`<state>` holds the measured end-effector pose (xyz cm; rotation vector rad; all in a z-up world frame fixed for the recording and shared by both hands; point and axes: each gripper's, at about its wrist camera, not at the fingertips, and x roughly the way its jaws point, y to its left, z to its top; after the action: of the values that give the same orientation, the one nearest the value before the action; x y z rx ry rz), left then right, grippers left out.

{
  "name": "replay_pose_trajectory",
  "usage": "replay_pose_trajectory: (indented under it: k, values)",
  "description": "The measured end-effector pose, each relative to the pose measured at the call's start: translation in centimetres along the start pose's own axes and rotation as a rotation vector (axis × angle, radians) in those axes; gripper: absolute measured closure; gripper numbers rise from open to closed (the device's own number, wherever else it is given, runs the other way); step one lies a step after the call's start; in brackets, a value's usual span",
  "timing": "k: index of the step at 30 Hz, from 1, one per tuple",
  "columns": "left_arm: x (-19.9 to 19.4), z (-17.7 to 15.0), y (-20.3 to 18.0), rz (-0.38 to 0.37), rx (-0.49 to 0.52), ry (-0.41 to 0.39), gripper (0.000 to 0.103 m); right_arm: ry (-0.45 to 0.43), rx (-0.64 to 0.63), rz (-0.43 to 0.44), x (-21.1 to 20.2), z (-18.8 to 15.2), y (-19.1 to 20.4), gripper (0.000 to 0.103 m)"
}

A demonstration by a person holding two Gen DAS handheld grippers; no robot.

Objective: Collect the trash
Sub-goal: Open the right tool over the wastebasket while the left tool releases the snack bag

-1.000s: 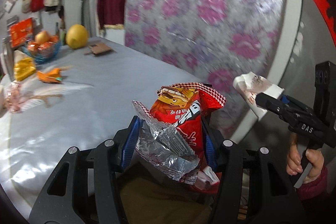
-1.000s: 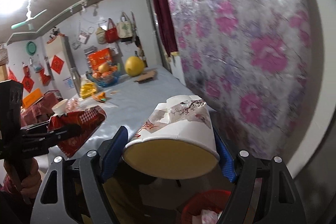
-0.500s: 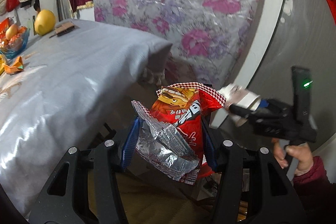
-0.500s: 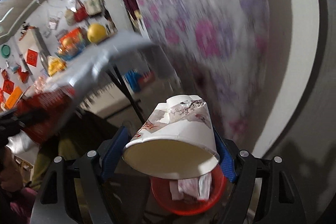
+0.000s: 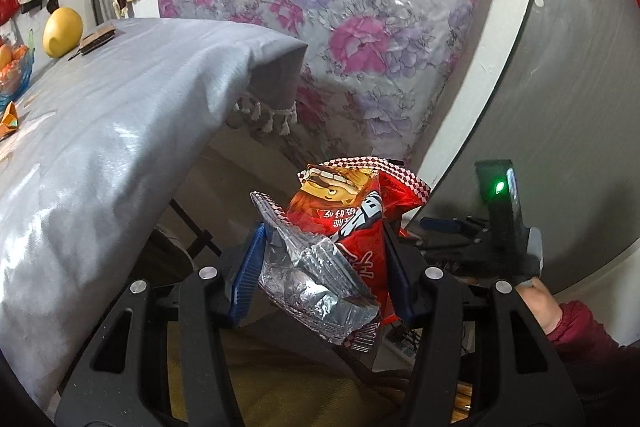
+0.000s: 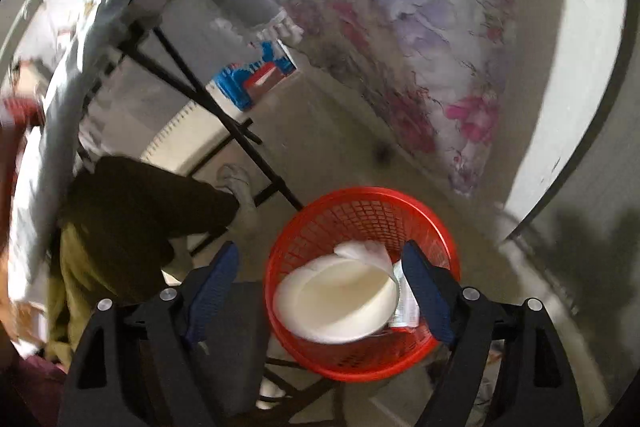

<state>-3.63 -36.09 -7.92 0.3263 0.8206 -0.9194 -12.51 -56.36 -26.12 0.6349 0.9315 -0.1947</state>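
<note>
Trash in two pieces: one red snack wrapper (image 5: 340, 227) with a silver foil lining, and one white paper cup (image 6: 340, 301). Left claw (image 5: 324, 267) is clamped on the wrapper at lower centre of its view, both blue pads pressed against it. Right claw (image 6: 320, 291) hangs with its fingers spread wide and nothing between them, directly above one red mesh basket (image 6: 360, 219) on the floor. Inside the basket lie the cup, mouth up, and some crumpled white paper. At upper left a grey-clothed worktop (image 5: 100, 147) carries one yellow round fruit (image 5: 63, 31). Behind stands a floral-patterned mattress wrapped in plastic (image 5: 340, 7).
</note>
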Motion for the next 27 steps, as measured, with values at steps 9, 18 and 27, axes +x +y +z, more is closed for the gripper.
replay_pose_trajectory:
  k: [9,18,27]
  values:
    - [2.1,0.2,-1.9,-0.031,0.053,0.045,0.047,-0.181,0.057,-0.040,-6.5,1.7,-2.1,0.015]
    - [6.5,0.7,-5.7,-0.094,0.139,0.126,0.047,-0.233,0.073,-0.021,-8.7,2.2,-3.0,0.015]
    - [11.3,0.9,-7.4,-0.109,0.157,0.200,0.044,-0.237,0.108,-0.006,-8.6,1.6,-4.4,0.015]
